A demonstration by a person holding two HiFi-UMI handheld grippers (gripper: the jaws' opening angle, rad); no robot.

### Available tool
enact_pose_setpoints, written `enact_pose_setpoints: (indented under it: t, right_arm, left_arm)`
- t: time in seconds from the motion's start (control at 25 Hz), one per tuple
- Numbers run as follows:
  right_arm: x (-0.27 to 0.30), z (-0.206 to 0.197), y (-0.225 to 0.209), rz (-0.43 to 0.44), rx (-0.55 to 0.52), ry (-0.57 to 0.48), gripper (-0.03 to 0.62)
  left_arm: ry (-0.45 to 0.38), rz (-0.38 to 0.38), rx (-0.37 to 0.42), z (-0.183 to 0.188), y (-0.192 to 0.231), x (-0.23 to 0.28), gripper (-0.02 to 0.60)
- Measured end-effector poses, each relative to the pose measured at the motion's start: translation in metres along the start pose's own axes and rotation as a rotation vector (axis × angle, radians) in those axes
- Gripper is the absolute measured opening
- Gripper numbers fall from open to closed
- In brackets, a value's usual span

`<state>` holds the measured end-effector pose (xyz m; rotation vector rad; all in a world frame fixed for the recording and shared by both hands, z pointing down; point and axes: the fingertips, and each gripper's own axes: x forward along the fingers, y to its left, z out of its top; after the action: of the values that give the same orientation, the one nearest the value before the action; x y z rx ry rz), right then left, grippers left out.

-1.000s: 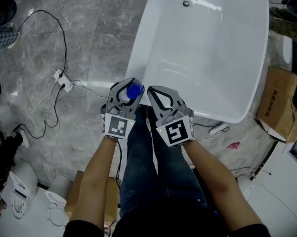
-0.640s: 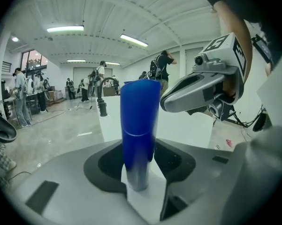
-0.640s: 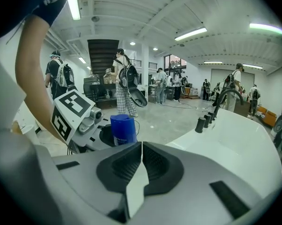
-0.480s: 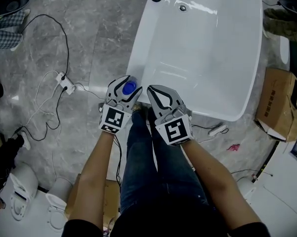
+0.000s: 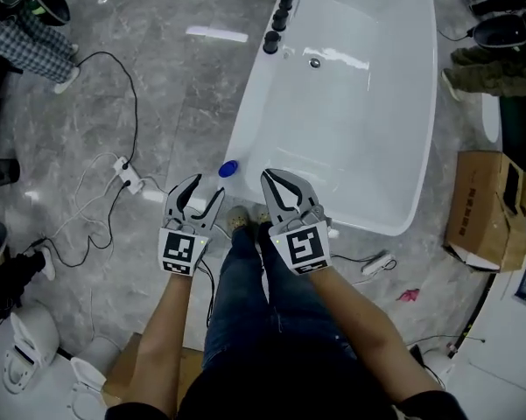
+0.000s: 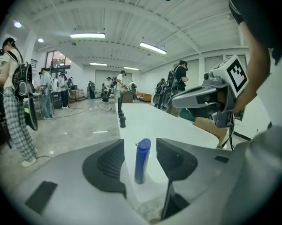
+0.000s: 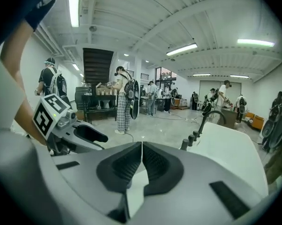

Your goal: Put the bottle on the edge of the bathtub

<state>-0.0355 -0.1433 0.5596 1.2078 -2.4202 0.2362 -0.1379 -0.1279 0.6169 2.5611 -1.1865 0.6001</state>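
Note:
A blue bottle [image 5: 228, 169] [image 6: 141, 161] stands upright on the near left rim of the white bathtub [image 5: 245, 121] [image 6: 150, 123]. My left gripper [image 5: 193, 193] [image 6: 137, 159] sits just short of it, pulled back toward me, its jaws opening with the bottle free ahead of the black pads [image 6: 110, 159]. My right gripper [image 5: 282, 187] [image 7: 141, 163] hangs over the tub's near rim beside the left one, its pads pressed together and holding nothing. In the right gripper view the left gripper [image 7: 70, 130] shows at the left.
Black taps [image 5: 280, 16] [image 6: 122, 118] line the tub's left rim, and a drain [image 5: 314, 62] sits inside. White cables and a power strip [image 5: 127, 175] lie on the grey floor at left. Cardboard boxes [image 5: 490, 204] stand at right. People stand in the hall beyond.
My left gripper let go of the blue bottle and drew back toward me, leaving it standing on the tub's rim. The right gripper stayed shut beside it.

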Motion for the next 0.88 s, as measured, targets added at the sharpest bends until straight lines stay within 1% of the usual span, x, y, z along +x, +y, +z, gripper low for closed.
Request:
enact_pose_setpoints:
  t: [0.04,0.08,0.16,0.24,0.36,0.56,0.64,0.76,0.88]
  right_arm:
    - [-0.007,0.012,-0.001,-0.006,-0.008,-0.018,0.029]
    - [-0.014,0.024,-0.003,-0.011,-0.012,-0.040,0.029]
    - [-0.025,0.051,-0.008,-0.024,-0.003,-0.089,0.029]
    - [-0.037,0.079,-0.013,-0.032,-0.013,-0.134,0.029]
    - [-0.061,0.118,-0.016,-0.044,-0.027,-0.188,0.029]
    - [-0.106,0.181,-0.015,-0.067,-0.050,-0.291,0.028]
    - [-0.124,0.201,-0.013,-0.078,-0.066,-0.324,0.028]
    - [-0.147,0.225,-0.010,-0.089,-0.090,-0.367,0.028]
    - [-0.165,0.250,-0.006,-0.085,-0.118,-0.406,0.028]
  left_arm:
    - [-0.021,0.028,0.002,0.014,0.000,-0.013,0.202]
    - [-0.043,0.055,0.010,0.029,0.000,-0.025,0.144]
    - [-0.096,0.114,0.027,0.063,0.003,-0.044,0.042]
    - [-0.148,0.177,0.031,0.098,0.004,-0.062,0.027]
    - [-0.200,0.264,0.026,0.144,-0.001,-0.093,0.023]
    - [-0.300,0.375,0.020,0.215,-0.018,-0.149,0.023]
    - [-0.340,0.414,0.029,0.242,-0.025,-0.173,0.023]
    - [-0.395,0.464,0.068,0.277,-0.036,-0.202,0.023]
    - [-0.451,0.479,0.073,0.300,-0.047,-0.220,0.023]
